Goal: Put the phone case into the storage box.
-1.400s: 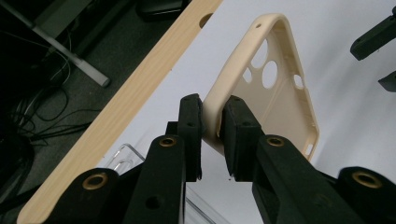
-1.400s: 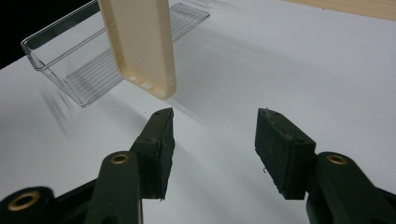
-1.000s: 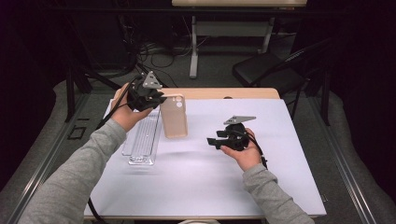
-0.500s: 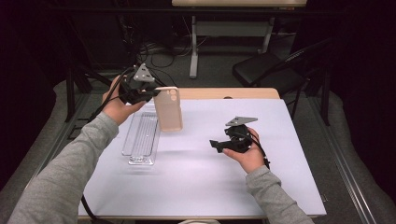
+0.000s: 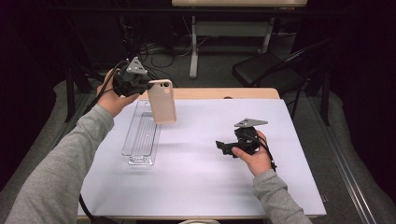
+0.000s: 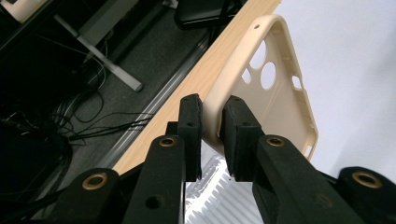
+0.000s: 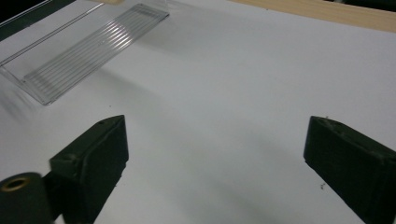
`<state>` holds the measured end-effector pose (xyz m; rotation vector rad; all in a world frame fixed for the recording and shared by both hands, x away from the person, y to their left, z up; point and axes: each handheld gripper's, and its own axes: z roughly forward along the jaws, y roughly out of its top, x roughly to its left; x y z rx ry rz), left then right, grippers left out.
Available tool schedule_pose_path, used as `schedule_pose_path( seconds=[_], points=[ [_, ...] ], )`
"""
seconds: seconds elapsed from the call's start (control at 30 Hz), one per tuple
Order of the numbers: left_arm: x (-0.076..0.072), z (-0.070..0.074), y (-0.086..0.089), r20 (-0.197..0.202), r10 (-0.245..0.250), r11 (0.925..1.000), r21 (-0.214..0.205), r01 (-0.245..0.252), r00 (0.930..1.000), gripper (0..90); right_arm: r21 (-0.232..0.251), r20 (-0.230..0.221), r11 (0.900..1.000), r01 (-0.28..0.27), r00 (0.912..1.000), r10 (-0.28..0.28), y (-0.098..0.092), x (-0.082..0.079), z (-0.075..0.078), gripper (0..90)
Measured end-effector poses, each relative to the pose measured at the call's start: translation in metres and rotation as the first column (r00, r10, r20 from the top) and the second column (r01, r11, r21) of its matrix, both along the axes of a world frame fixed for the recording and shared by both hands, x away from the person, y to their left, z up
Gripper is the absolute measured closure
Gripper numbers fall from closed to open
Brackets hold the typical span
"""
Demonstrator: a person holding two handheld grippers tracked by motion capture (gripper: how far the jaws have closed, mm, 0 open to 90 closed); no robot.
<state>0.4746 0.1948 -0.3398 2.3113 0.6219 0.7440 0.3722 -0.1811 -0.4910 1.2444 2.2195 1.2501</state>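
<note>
A beige phone case (image 5: 161,101) hangs in the air above the far left of the table, its camera cut-outs at the top. My left gripper (image 5: 148,86) is shut on the case's upper edge; in the left gripper view the two black pads (image 6: 194,128) pinch the case's rim (image 6: 212,119), with the hollow inside of the case (image 6: 275,93) facing the camera. Below the case lies a clear ribbed plastic tray (image 5: 141,134), also seen as the tray (image 7: 88,49) in the right gripper view. My right gripper (image 5: 223,147) hovers low over the white table top at the right, open, with nothing between its jaws.
A white sheet (image 5: 205,177) covers the table, with a wooden edge (image 5: 219,94) showing at the far side. Beyond the table stand a dark chair (image 5: 268,70), a white desk leg (image 5: 194,46) and loose cables (image 5: 149,51) on the floor.
The left gripper has lifted the phone case off the table and carried it up and toward the far left. The right gripper has stayed nearly still.
</note>
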Motion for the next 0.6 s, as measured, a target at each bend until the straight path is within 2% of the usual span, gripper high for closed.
schedule_pose_path(
  seconds=[0.1, 0.2, 0.33, 0.6],
  points=[
    [0.005, 0.0, 0.007, 0.007, 0.015, 0.9998, -0.012, -0.015, 0.9999, 78.7, 0.007, 0.003, 0.9999, -0.011, 0.9999, 0.011, -0.002, -0.003, 0.0, 0.6],
    [0.008, 0.0, 0.013, 0.008, 0.013, 0.9997, -0.021, -0.013, 0.9999, 78.7, 0.014, 0.006, 0.9999, -0.001, 1.0, 0.001, -0.004, -0.005, -0.001, 0.0],
    [0.013, 0.0, 0.019, 0.015, 0.014, 0.9999, -0.003, -0.014, 0.9998, 78.7, 0.025, 0.014, 0.9994, 0.023, 0.9996, -0.024, -0.008, -0.007, -0.003, 0.0],
    [0.022, -0.001, 0.026, 0.032, 0.022, 0.9997, 0.009, -0.022, 0.9992, 78.7, 0.01, 0.044, 0.998, 0.063, 0.997, -0.064, -0.016, -0.012, -0.003, 0.0]
  ],
)
